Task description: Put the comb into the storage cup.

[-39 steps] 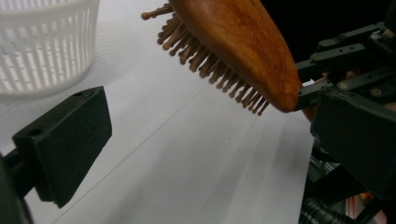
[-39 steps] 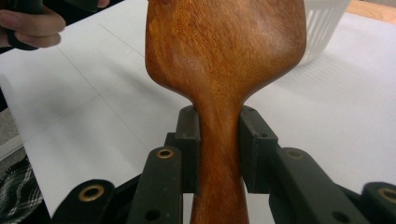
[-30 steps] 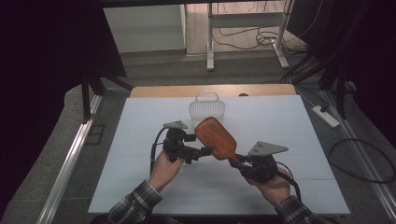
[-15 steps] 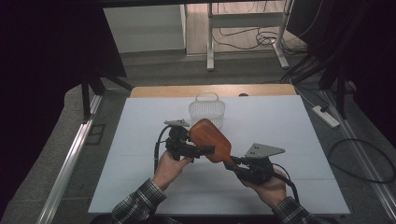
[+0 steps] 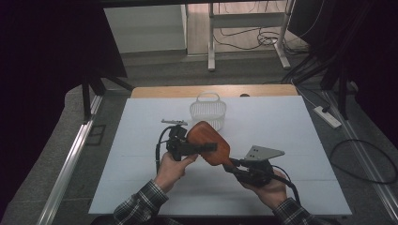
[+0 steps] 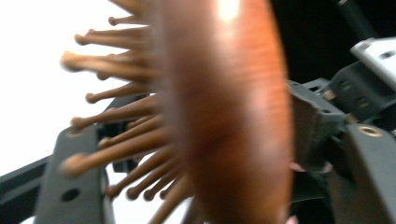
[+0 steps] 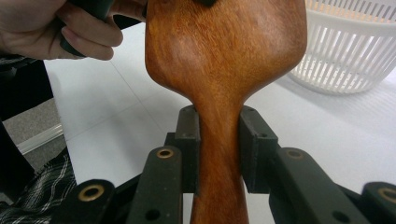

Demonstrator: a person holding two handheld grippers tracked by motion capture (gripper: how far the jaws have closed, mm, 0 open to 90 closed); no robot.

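Left hand-held gripper (image 5: pixel 209 147), jaws just closing, now clamped across the reddish-brown wooden paddle hairbrush (image 5: pixel 209 140), held above white bench (image 5: pixel 291 126). Right hand-held gripper (image 5: pixel 233 165) still clenched on brush handle; position unchanged. White plastic basket (image 5: pixel 208 110) beyond.

No readable text, label, brand, number or sign anywhere: none on the reddish-brown wooden paddle hairbrush (image 5: pixel 210 142), none on the white plastic slatted basket (image 5: pixel 208 109), none on the white table top (image 5: pixel 300 126), none on the black gripper jaws.
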